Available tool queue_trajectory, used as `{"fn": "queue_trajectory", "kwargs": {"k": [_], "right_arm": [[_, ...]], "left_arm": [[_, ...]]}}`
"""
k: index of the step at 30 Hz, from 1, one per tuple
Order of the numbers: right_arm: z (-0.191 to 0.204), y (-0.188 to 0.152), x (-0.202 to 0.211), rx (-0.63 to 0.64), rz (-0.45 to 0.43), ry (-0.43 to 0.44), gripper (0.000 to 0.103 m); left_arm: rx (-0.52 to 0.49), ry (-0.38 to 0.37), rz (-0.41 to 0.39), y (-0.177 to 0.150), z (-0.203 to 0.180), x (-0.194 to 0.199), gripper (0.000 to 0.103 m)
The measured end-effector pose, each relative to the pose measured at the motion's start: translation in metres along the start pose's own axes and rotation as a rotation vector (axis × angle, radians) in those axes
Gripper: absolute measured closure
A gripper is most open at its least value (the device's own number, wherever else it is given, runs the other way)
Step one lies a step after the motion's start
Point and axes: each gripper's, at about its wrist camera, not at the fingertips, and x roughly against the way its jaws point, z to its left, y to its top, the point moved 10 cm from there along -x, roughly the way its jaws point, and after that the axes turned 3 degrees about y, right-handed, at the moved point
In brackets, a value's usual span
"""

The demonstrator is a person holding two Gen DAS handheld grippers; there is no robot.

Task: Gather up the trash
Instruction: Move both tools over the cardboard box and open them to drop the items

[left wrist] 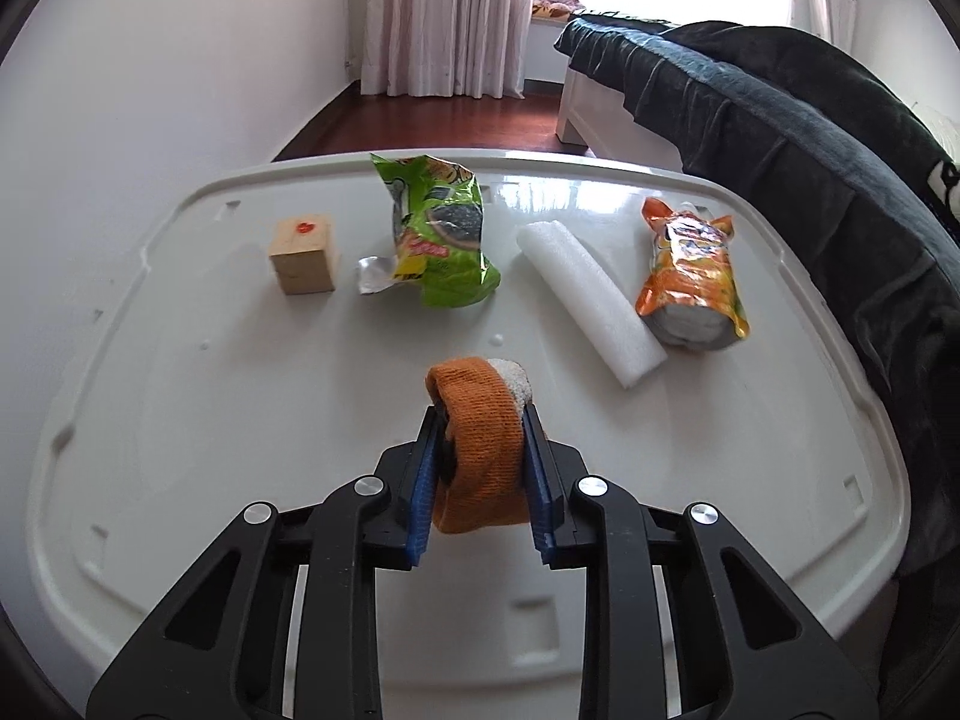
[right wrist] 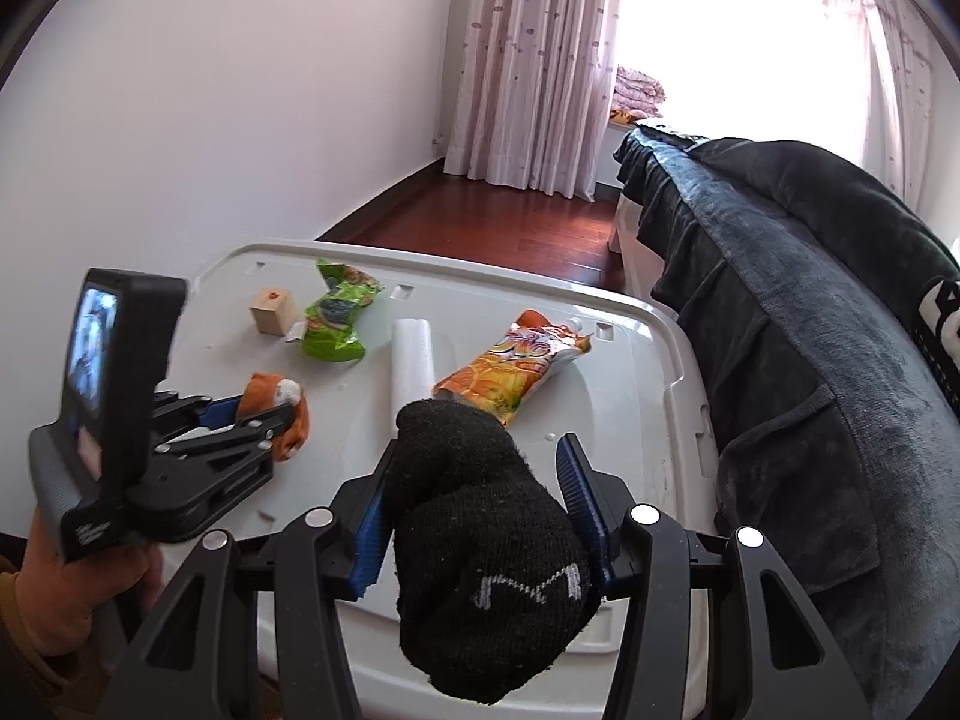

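My left gripper [left wrist: 480,414] is shut on a rolled orange sock [left wrist: 480,438] with a white toe, just above the white plastic lid [left wrist: 240,360]; it also shows in the right wrist view [right wrist: 264,414]. My right gripper [right wrist: 474,456] holds a black sock [right wrist: 480,540] between its pads, hanging over the lid's near edge. On the lid lie a green snack bag [left wrist: 438,234], an orange snack bag [left wrist: 690,276], a white foam roll [left wrist: 588,300] and a small cardboard box [left wrist: 303,261].
A bed with a dark blanket [left wrist: 810,150] runs along the right of the lid. Wooden floor [left wrist: 444,126] and curtains [left wrist: 444,12] lie beyond. A white wall is on the left.
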Motion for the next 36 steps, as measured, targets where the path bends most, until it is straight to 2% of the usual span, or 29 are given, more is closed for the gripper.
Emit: {"fn": "queue_trajectory", "kwargs": {"k": [5,8,12,16,21,22,23,24,27,30,36], "right_arm": [[0.026,-0.021,0.031,-0.047,-0.004,0.042,0.052],[0.049,-0.053,0.047,-0.074,0.032,0.075,0.052],[0.085,-0.121,0.057,-0.124,0.14,0.128,0.052],[0.112,-0.191,0.054,-0.134,0.267,0.135,0.052],[0.124,-0.24,0.044,-0.154,0.393,0.13,0.05],[0.124,-0.245,0.043,-0.16,0.405,0.113,0.046],[0.125,-0.249,0.042,-0.163,0.413,0.104,0.033],[0.126,-0.25,0.042,-0.164,0.416,0.096,0.024],[0.125,-0.245,0.046,-0.155,0.392,0.072,0.023],[0.121,-0.237,0.05,-0.153,0.357,0.056,0.019],[0.109,-0.222,0.051,-0.144,0.318,0.04,0.019]], "left_arm": [[-0.035,0.003,-0.006,-0.03,0.009,0.046,0.078],[-0.052,-0.001,0.013,-0.059,0.014,0.07,0.078],[-0.069,-0.015,0.057,-0.111,0.018,0.1,0.078],[-0.105,-0.013,0.112,-0.161,0.025,0.112,0.078],[-0.104,0.033,0.179,-0.21,0.044,0.109,0.076],[-0.095,0.043,0.196,-0.218,0.048,0.108,0.074],[-0.091,0.051,0.21,-0.224,0.051,0.108,0.07],[-0.084,0.051,0.224,-0.228,0.053,0.108,0.062],[-0.059,0.078,0.231,-0.231,0.058,0.11,0.038],[-0.073,0.093,0.197,-0.221,0.058,0.117,0.036],[-0.057,0.084,0.154,-0.202,0.055,0.122,0.036]]}}
